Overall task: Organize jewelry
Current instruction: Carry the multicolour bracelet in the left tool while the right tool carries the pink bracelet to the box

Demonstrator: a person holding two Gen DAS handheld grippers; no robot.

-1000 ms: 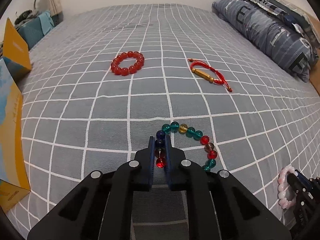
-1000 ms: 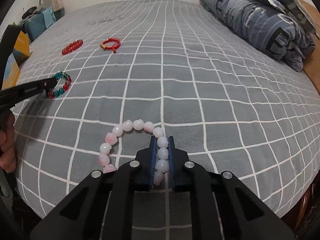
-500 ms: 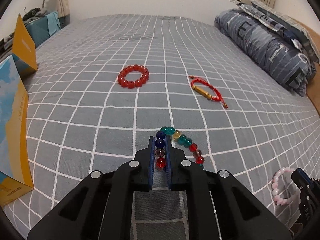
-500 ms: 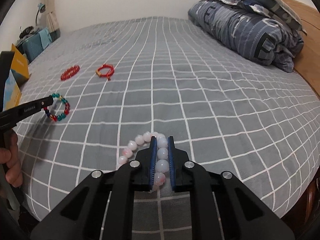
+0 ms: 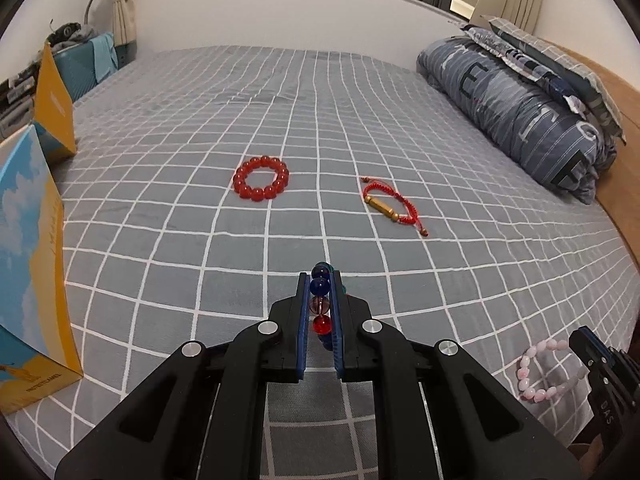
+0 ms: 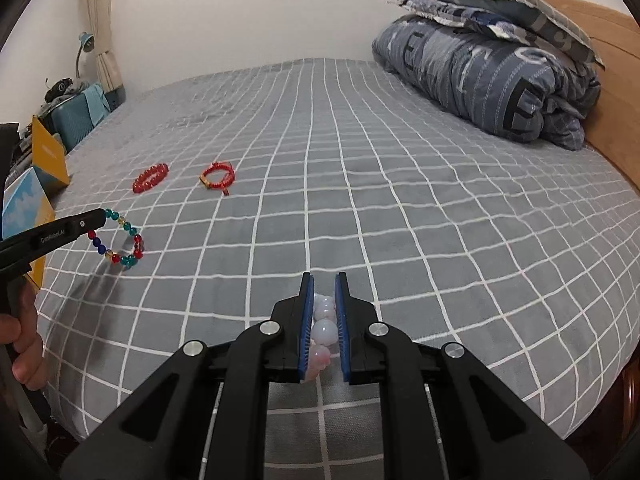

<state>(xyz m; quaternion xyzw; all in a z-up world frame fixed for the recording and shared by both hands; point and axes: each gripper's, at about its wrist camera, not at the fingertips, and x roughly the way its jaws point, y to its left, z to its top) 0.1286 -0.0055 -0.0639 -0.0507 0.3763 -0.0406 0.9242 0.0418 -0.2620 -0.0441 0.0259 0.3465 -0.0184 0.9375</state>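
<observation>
The left gripper (image 5: 320, 280) is seen clamped on a multicoloured bead bracelet (image 6: 120, 240), with blue, purple and red beads pinched between its blue pads (image 5: 303, 320); in the right wrist view the loop is observed hanging free from the fingertips above the grey checked bedspread (image 5: 200, 140). The right gripper (image 6: 324, 280) is closed on a pink bead bracelet (image 6: 323, 330), whose pale beads are held between the pads (the rest of that loop is seen dangling at the lower right of the left wrist view). A red bead bracelet (image 5: 261, 182) and a red cord bracelet (image 5: 390, 206) with a gold tube are noted lying flat on the bedspread, near each other but apart. A blue-and-yellow box (image 5: 28, 260) is recorded at the left edge of the bed, and a folded quilt (image 5: 520, 108) along the right side.
</observation>
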